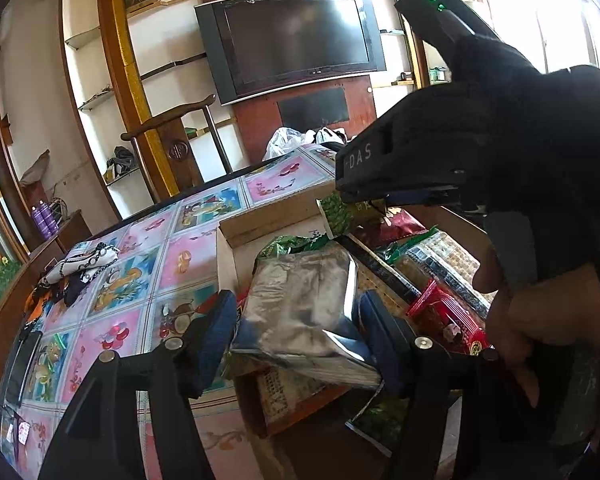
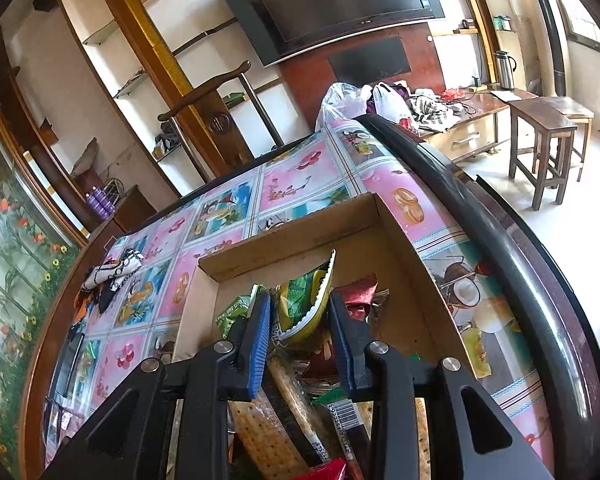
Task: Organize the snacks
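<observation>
A cardboard box (image 1: 268,216) (image 2: 300,232) stands on the fruit-patterned tablecloth (image 1: 140,280), with several snack packets inside. My left gripper (image 1: 296,320) is open above the box's near end. A silver foil packet (image 1: 300,296) lies tilted between its blue pads, and a thin gap shows on the left side. My right gripper (image 2: 300,320) (image 1: 352,196) reaches into the far part of the box, open a little. A green and yellow packet (image 2: 312,304) (image 1: 336,212) with a serrated white edge stands between its fingers and leans on the right one. A person's hand (image 1: 548,312) holds the right gripper.
A red packet (image 1: 448,316) and cracker packs (image 2: 260,432) fill the box's near side. A patterned cloth heap (image 1: 80,272) (image 2: 112,276) and a dark flat device (image 1: 20,364) lie at the table's left. The table's dark rim (image 2: 480,208) curves along the right, and a chair back (image 2: 204,100) stands behind.
</observation>
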